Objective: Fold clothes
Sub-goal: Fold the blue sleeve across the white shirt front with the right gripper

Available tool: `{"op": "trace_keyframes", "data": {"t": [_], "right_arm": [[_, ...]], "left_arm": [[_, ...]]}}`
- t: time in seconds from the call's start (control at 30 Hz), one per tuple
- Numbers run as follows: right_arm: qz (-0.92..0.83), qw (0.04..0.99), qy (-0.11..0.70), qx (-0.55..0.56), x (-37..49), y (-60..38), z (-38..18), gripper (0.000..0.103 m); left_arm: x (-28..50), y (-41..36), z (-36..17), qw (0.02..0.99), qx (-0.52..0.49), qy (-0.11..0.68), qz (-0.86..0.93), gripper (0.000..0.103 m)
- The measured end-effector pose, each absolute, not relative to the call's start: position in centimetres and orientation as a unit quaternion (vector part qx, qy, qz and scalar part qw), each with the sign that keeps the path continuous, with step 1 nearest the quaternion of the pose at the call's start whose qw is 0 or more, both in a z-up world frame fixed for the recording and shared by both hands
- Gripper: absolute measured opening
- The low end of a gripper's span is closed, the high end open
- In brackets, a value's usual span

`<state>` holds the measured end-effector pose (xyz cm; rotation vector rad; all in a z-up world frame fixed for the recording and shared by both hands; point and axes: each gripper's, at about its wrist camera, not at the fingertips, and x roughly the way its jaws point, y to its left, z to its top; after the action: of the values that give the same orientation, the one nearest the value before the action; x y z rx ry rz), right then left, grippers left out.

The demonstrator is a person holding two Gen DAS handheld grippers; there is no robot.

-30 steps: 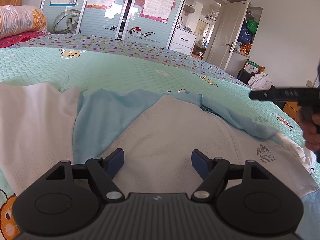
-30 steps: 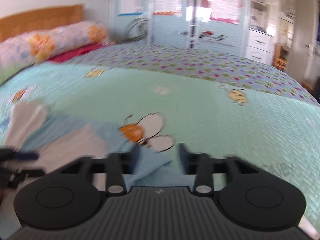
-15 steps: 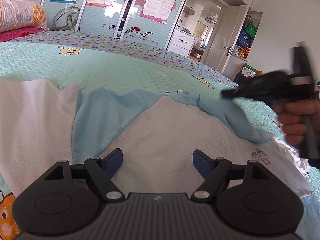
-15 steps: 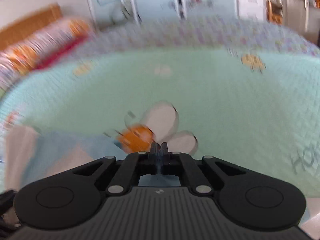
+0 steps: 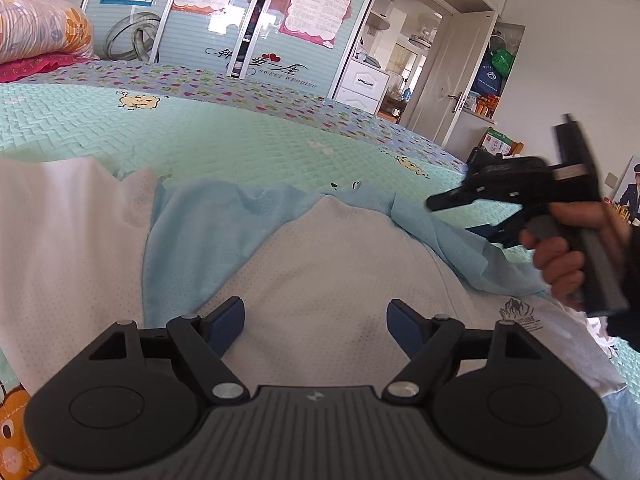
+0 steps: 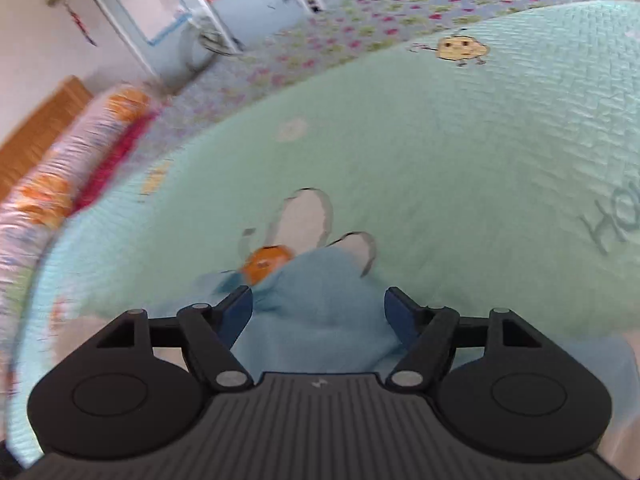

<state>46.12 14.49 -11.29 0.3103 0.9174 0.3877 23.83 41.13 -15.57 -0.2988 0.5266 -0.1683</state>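
One mint quilted bedspread, white-blue shirt, wardrobe behind.

You have a white mesh shirt with light blue panels and a small dark mountain logo, lying on a mint-green quilted bedspread printed with yellow cartoon figures and an orange bee; its far edge carries pink hearts on lilac. Your grippers' pads are dark blue.
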Motion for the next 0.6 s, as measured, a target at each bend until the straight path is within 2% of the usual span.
{"op": "trace_keyframes", "data": {"t": [0.03,0.07,0.1,0.23,0.37,0.5,0.6], "right_arm": [[0.185,0.863,0.449,0.142,47.1,15.1,-11.8,0.055],[0.186,0.865,0.448,0.128,47.1,15.8,-11.9,0.012],[0.186,0.870,0.443,0.111,46.9,16.4,-11.8,0.002],[0.216,0.921,0.317,0.066,41.8,17.2,-7.2,0.000],[0.253,0.944,0.211,0.020,36.6,17.4,-3.2,0.005],[0.230,0.940,0.251,-0.011,37.9,18.0,-5.3,0.001],[0.197,0.952,0.236,-0.006,39.4,18.1,-4.7,0.000]], "left_arm": [[23.8,41.2,-15.6,0.951,-0.148,0.259,-0.083,0.081],[23.8,41.2,-15.6,0.951,-0.149,0.259,-0.084,0.082],[23.8,41.2,-15.6,0.951,-0.150,0.258,-0.084,0.082],[23.8,41.2,-15.5,0.950,-0.150,0.259,-0.084,0.082],[23.9,41.1,-15.5,0.951,-0.147,0.260,-0.083,0.082],[23.9,41.1,-15.5,0.951,-0.149,0.259,-0.084,0.082],[23.9,41.2,-15.6,0.950,-0.152,0.258,-0.085,0.082]]}}
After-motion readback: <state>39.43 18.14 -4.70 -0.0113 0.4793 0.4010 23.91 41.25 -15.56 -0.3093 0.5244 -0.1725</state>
